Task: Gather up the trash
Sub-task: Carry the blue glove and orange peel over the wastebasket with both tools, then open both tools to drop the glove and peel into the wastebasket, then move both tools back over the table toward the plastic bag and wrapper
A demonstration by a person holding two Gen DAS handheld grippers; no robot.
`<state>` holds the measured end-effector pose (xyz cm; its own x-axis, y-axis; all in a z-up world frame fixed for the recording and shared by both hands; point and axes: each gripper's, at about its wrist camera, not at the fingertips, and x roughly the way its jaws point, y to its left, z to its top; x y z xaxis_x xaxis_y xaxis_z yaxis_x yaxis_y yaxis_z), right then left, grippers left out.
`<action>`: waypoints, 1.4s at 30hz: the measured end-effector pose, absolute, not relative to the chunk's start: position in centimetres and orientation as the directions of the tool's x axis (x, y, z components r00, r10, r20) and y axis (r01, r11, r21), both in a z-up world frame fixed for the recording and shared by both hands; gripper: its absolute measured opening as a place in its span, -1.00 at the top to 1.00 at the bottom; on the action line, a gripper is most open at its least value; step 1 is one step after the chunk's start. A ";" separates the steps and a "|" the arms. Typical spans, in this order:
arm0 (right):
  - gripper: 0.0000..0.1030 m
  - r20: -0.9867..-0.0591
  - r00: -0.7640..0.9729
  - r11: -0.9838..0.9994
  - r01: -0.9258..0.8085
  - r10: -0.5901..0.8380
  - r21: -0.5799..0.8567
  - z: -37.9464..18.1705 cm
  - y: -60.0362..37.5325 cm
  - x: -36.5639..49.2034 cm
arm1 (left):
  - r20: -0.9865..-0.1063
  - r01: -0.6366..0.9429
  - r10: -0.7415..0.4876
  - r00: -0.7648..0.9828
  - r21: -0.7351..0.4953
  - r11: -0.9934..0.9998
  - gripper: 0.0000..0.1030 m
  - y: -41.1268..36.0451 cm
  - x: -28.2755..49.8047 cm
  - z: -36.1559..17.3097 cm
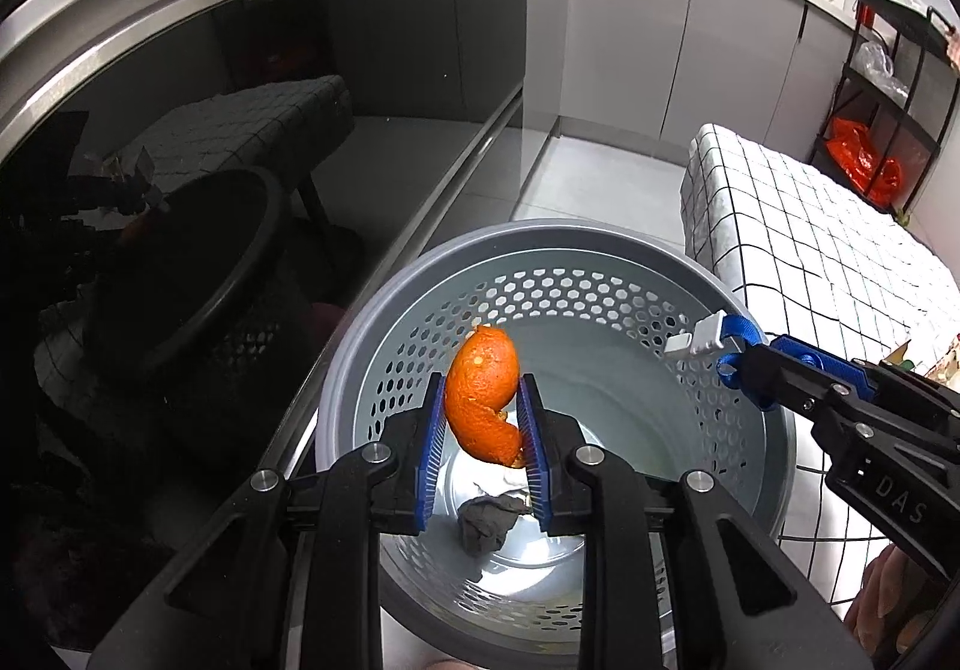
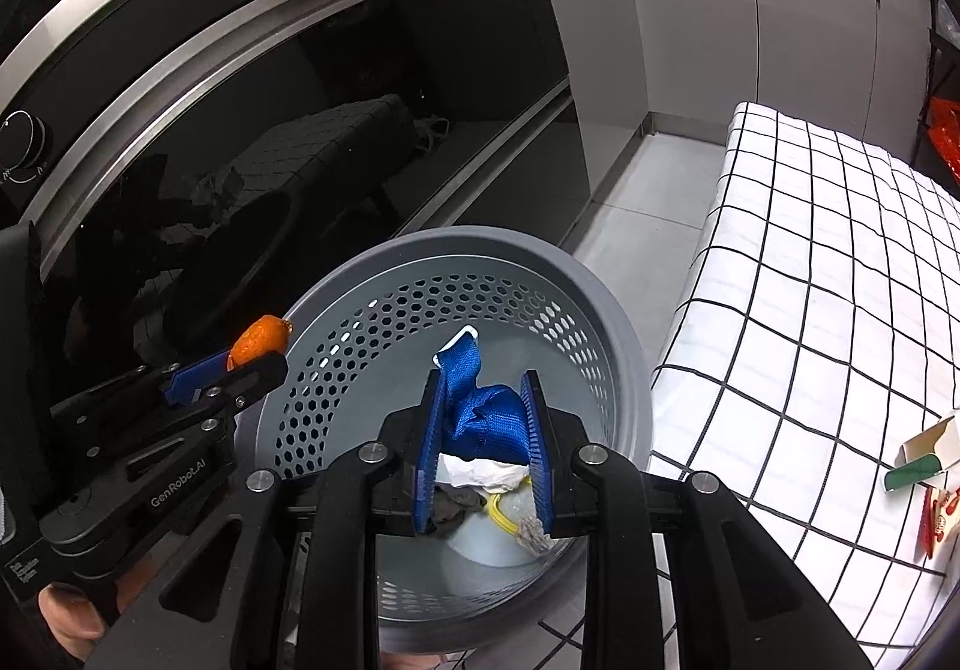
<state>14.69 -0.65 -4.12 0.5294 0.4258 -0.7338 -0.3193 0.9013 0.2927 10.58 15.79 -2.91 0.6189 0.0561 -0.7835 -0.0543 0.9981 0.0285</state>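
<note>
Left gripper (image 1: 483, 418) fingers clamped on curled, pebbly orange peel (image 1: 485, 397) above perforated grey bin (image 1: 600, 250). Right gripper (image 2: 485, 430) fingers clamped on woven blue strap (image 2: 480, 409) over it. Checked table (image 2: 810, 280) at 3 o'clock; crumpled paper (image 2: 480, 473) inside.

A glossy black oven door (image 1: 240, 87) with steel trim fills the left. Pale grey cabinets (image 1: 630, 39) line the far wall above light floor tiles (image 1: 576, 178). A white grid-patterned tablecloth (image 2: 810, 262) covers the right; a black shelf rack (image 1: 888, 87) stands far right.
</note>
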 end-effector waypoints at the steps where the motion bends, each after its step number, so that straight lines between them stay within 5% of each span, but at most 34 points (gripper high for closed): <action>1: 0.40 -0.735 0.528 0.901 -0.319 0.426 0.293 -4.2 -0.6 14.7 | -0.785 -0.055 0.054 0.617 0.025 0.998 0.51 15.9 10.6 -2.9; 3: 0.29 -0.734 0.531 0.903 -0.318 0.423 0.290 -4.1 -0.6 14.7 | -0.786 -0.061 0.057 0.616 0.024 0.998 0.44 16.0 10.6 -2.9; 5: 0.01 -0.728 0.537 0.902 -0.315 0.425 0.294 -3.9 -0.7 14.5 | -0.786 -0.065 0.056 0.615 0.020 0.998 0.12 16.1 10.6 -2.9; 8: -0.05 -0.716 0.552 0.902 -0.312 0.427 0.297 -3.6 -0.9 14.3 | -0.776 -0.079 0.070 0.627 0.025 0.997 -0.23 16.2 10.5 -2.8; 42: -0.10 -0.736 0.602 0.951 -0.202 0.308 0.233 -3.6 -4.8 9.2 | -0.752 -0.002 -0.005 0.659 -0.008 1.000 -0.32 13.2 9.2 -2.4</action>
